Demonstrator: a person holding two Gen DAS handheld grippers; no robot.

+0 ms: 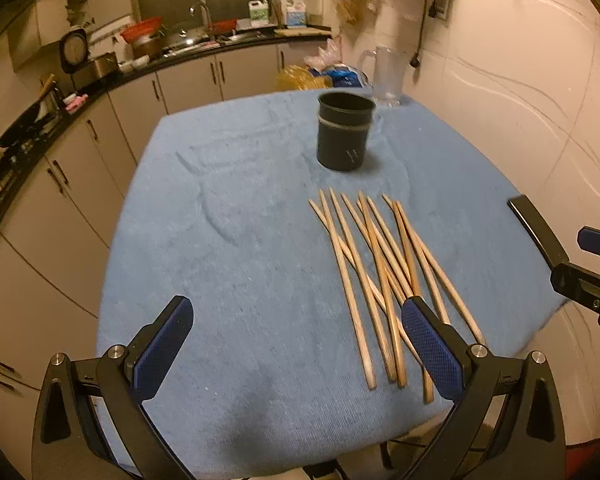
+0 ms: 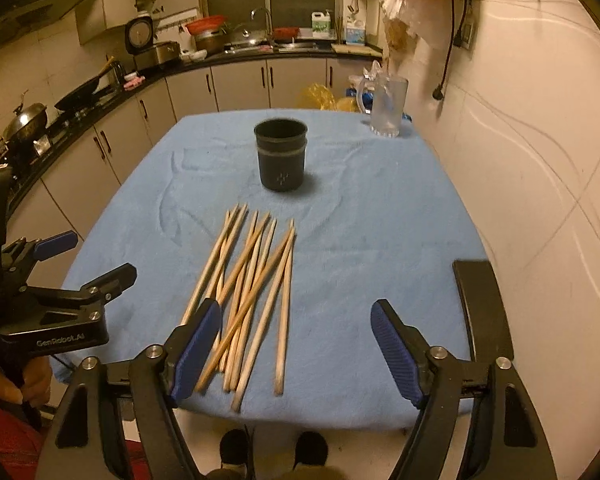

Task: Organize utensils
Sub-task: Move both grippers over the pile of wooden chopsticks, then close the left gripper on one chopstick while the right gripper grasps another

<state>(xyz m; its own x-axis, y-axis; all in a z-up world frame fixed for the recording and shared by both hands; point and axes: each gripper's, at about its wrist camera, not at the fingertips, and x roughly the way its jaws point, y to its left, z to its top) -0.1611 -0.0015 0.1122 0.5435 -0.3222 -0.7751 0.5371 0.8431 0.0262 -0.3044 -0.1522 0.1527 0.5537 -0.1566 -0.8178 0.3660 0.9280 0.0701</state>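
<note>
On the desk [image 2: 380,220], which is draped in a soft blue terry cloth [image 1: 240,240] with shallow creases, stands one dark, round, matte holder cup [image 2: 281,155] with a pale band around its upper part. Just in front of the cup, a loose pile of slim, tapered wooden chopsticks [image 2: 252,292] lies flat on the cloth, several crossing one another; about ten can be counted, though the overlaps make the exact number unclear. Behind the cup and to its right, at the desk's far corner, stands one clear, ribbed glass mug [image 2: 388,106] with a handle.

Two hand-held grippers hover over the near edge, in front of the cup. The left hand-held gripper [image 1: 296,342] is spread wide and holds nothing; its textured blue rubber pads [image 1: 432,350] sit above the thick ends of the chopsticks. The right hand-held gripper [image 2: 296,344] is also spread wide and empty, its left pad over the pile.
</note>
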